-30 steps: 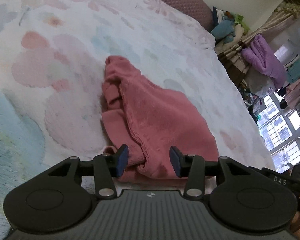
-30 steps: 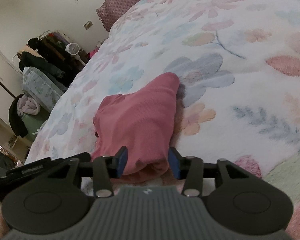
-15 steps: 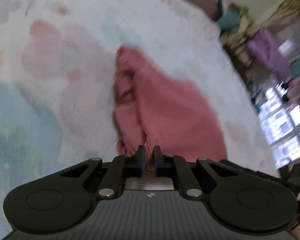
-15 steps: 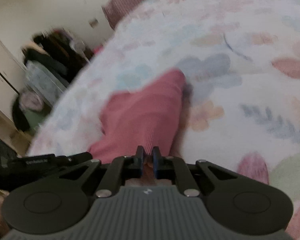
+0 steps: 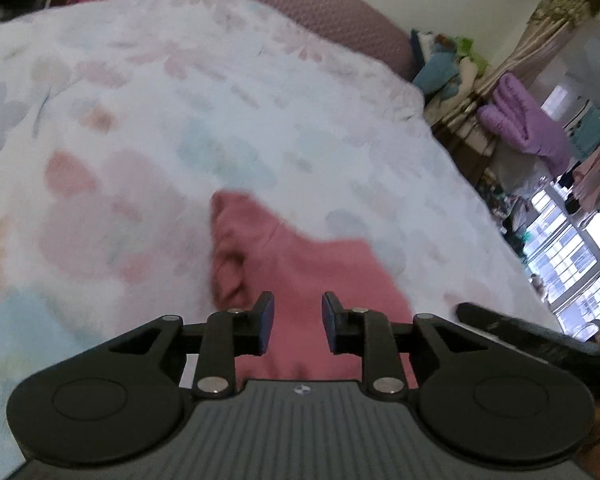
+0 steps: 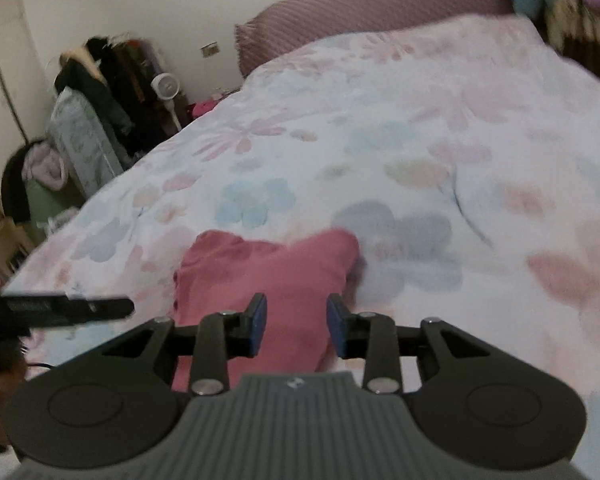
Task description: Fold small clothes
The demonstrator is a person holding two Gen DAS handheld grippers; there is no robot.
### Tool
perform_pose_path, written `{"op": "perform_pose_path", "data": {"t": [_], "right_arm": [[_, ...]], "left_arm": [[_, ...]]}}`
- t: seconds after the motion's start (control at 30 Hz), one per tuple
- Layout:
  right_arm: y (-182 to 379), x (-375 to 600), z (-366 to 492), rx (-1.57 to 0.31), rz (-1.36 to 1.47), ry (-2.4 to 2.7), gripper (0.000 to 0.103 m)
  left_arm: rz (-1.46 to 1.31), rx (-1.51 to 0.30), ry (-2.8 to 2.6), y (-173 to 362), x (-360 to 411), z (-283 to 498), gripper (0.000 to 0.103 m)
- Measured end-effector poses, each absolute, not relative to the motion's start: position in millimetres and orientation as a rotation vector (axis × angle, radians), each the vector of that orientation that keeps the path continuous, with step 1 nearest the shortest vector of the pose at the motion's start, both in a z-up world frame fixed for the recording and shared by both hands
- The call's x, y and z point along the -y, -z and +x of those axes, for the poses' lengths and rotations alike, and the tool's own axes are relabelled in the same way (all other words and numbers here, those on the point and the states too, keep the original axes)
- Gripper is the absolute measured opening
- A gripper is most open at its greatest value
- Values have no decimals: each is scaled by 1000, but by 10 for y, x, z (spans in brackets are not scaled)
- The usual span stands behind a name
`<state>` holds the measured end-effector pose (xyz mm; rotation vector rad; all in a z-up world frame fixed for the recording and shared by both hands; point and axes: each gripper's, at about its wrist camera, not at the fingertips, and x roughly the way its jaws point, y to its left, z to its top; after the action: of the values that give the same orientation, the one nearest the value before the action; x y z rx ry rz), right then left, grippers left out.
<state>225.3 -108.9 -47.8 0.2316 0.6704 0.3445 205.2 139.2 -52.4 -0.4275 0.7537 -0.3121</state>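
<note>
Pink ribbed knit garment [image 5: 300, 272], small and bunched, lies on the floral-print bedspread [image 5: 220, 100] near the near edge of the bed, directly ahead of both tools. In the left wrist view, the left gripper [image 5: 296, 328] has its blue-padded jaws apart, having just been opening; the pink fabric shows in the gap between them, but the pads do not press on it. In the right wrist view, the right gripper [image 6: 296, 328] likewise stands with jaws apart after just opening, the same garment [image 6: 284, 276] visible between and beyond the pads, unclamped. A mauve textured headboard cushion [image 6: 380, 12] runs along the far end of the bed. Both views are blurred, so fine folds in the cloth cannot be told.
</note>
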Motion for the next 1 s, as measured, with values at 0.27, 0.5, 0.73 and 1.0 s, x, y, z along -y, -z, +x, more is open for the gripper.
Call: {"op": "perform_pose_path", "data": {"t": [0.27,0.5,0.73,1.0], "right_arm": [[933,581,2657,-658,77,-371,28],[1161,541,2557,-657,33,-353,28],[1056,635,2380,-621,31,-359,29],[1090,842,2082,-766,209,-315,35]], "left_arm": [[-369,-780,405,823,-974,2662,44],[-345,-887,283,1386,-1078,2830,7],[-335,-857,330,1108,-1179,2582,31],[-245,-892,292,1121,-1118,2077,69]]}}
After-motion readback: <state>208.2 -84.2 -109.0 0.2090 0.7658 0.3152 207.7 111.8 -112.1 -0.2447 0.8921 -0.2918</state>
